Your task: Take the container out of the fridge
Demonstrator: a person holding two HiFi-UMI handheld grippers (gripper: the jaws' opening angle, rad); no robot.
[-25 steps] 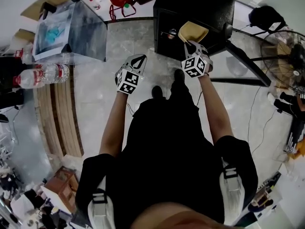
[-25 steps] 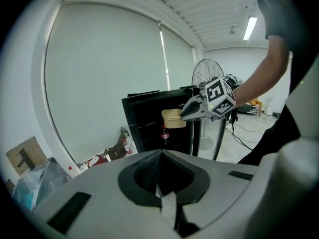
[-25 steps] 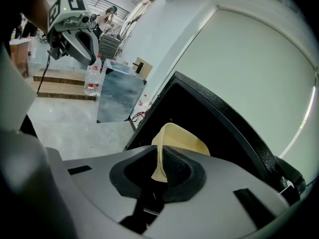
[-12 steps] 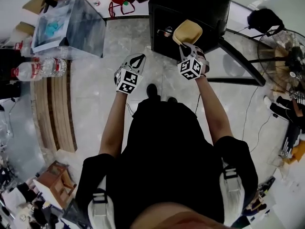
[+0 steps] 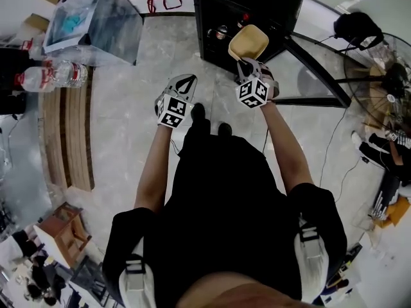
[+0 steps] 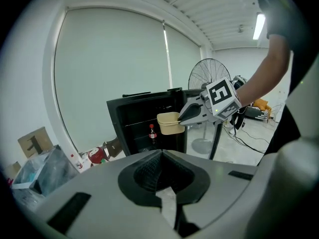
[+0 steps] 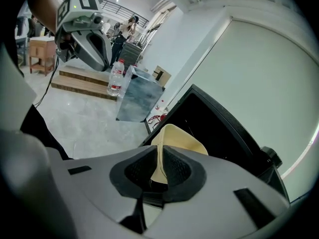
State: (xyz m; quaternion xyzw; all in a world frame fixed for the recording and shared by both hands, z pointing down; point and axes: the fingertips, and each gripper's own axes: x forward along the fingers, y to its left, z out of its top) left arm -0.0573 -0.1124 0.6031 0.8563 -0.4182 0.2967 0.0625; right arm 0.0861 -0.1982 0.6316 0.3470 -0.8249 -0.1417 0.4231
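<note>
Right gripper [image 5: 243,64] is pinching the container [image 5: 250,42]. Its jaws are nearly together w/ the thin beige wall clamped btw the pads, seen edge-on in the right gripper view. Container sticks out ahead of the jaw tips, open side up, held in the air on the near side of the fridge [image 5: 257,2]. Fridge lies just beyond it, front open, dark shelves facing the gripper.

Left gripper [image 5: 185,78]: jaws pressed together, nothing btw them. It sits off to the right gripper's left, well apart from container and fridge, doing no work.

Progress, my read: main step looks done, i.e. container appears clear of the fridge opening, carried by one wall only. Left to do, prob.: bring it further from the fridge and put it down somewhere. No landing spot is obvious. Whether the door needs shutting, task doesn't say.

Hard to tell:
- Container underside and far wall are hidden by its own body in the right gripper view. Inside looks empty from the head view, but it's small there, so not sure.
- How deep the wall sits in the pads can't be judged.
- Fridge door: the dark frame off to the right gripper's right may be it, not certain.
- Inside the fridge a red-capped bottle [image 6: 151,133] shows on a shelf in the left gripper view. Other small items near it are too blurry to name.
- Far part of the fridge is cut by the frame edge in the head view.
</note>
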